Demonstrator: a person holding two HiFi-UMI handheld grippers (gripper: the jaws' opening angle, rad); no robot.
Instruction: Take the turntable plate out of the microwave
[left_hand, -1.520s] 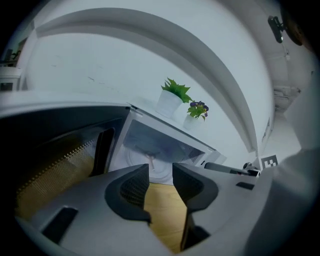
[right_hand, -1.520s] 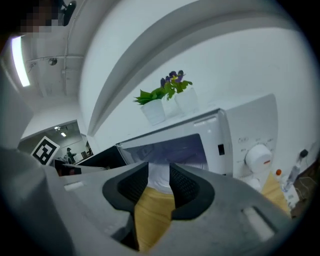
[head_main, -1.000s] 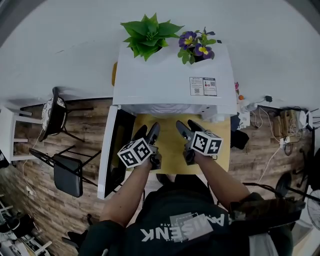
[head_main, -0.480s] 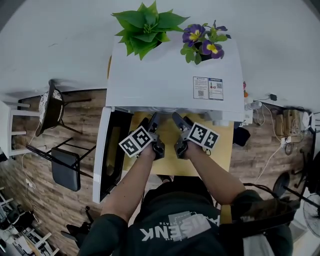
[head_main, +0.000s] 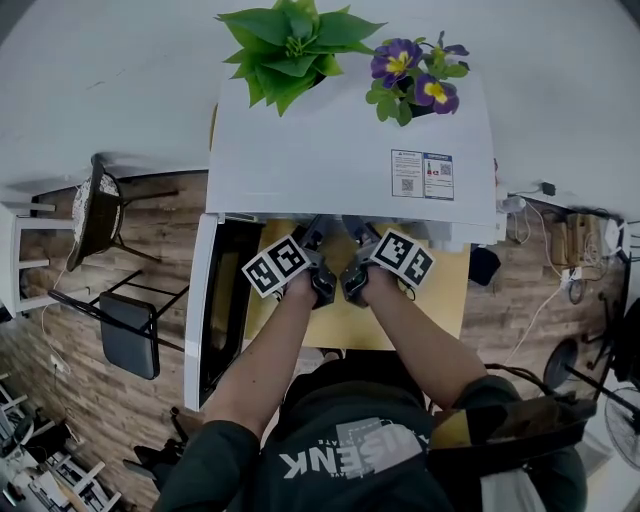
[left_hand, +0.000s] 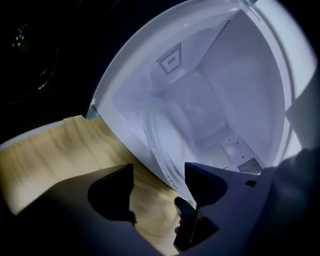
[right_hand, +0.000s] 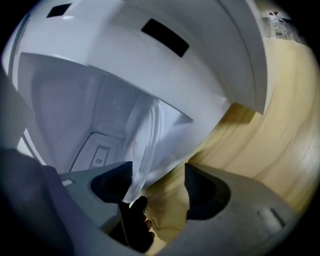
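Stage: early, judged from how things lie; approach to the plate, no grip made.
Done: microwave (head_main: 340, 150) door (head_main: 205, 300) open to the left; both tools at the mouth of the cavity.
Left to do: close on the rim, lift the plate clear of the cavity floor, draw it out over the worktop (head_main: 350, 325).
Turntable plate (left_hand: 165, 142): clear glass, inside the microwave on the cavity floor, near rim close to the front sill; not lifted, as far as can be told.
Left tool (left_hand: 159, 190): jaws apart, clamped on nothing; plate rim just beside one jaw, bare worktop showing in most of the gap.
Right tool (right_hand: 159, 185): jaws apart too, clamped on nothing; plate edge running down to just beside one jaw, not clearly between the two.
Next move, as a judgement: a push further in so that the rim sits inside each gap, then an even squeeze on both sides; thin, slick glass, so likely to slip or tip under a lopsided grip.
Count, task things: one microwave, one door, one turntable plate, two tools.
Count, on the microwave top: one green leafy plant (head_main: 295, 45), one purple-flowered plant (head_main: 415, 80), two printed stickers (head_main: 420, 175) side by side.
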